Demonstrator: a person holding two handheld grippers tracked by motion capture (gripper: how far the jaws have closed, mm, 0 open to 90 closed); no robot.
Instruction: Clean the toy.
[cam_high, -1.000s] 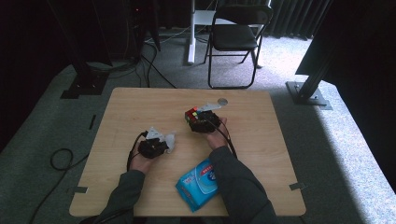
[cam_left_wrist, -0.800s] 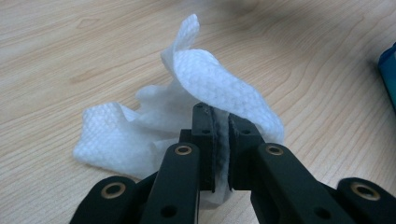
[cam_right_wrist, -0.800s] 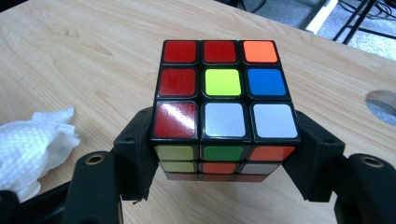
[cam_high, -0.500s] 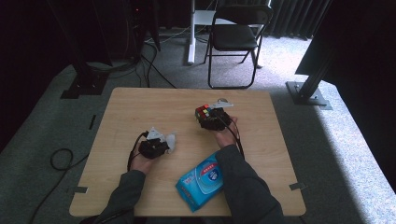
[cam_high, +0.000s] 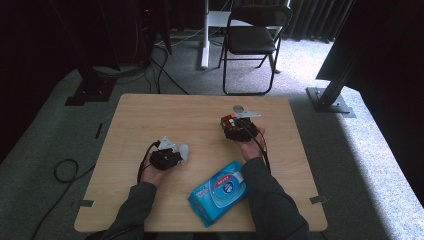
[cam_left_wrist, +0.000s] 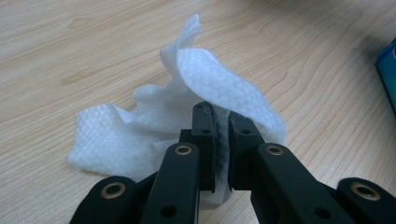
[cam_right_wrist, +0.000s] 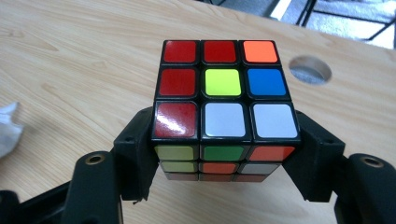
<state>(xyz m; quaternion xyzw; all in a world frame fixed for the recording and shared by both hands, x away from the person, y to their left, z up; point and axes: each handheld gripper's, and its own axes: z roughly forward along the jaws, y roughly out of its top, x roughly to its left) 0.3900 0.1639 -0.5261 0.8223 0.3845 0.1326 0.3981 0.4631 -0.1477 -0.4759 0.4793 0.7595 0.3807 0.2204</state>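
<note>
Wipes pack (cam_high: 218, 190) near edge; cable hole (cam_right_wrist: 310, 70) behind cube (cam_right_wrist: 224, 105).

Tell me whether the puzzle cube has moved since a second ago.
Yes. The puzzle cube, clamped in the right hand-held gripper, has shifted rightward, toward the table's round hole.

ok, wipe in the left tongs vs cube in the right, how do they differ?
The wipe is white, soft and crumpled; the cube is rigid, boxy, multicoloured. The left tongs pinch the wipe nearly shut; the right tongs stand wide on the cube's sides. Both are gripped above the wooden table.
</note>
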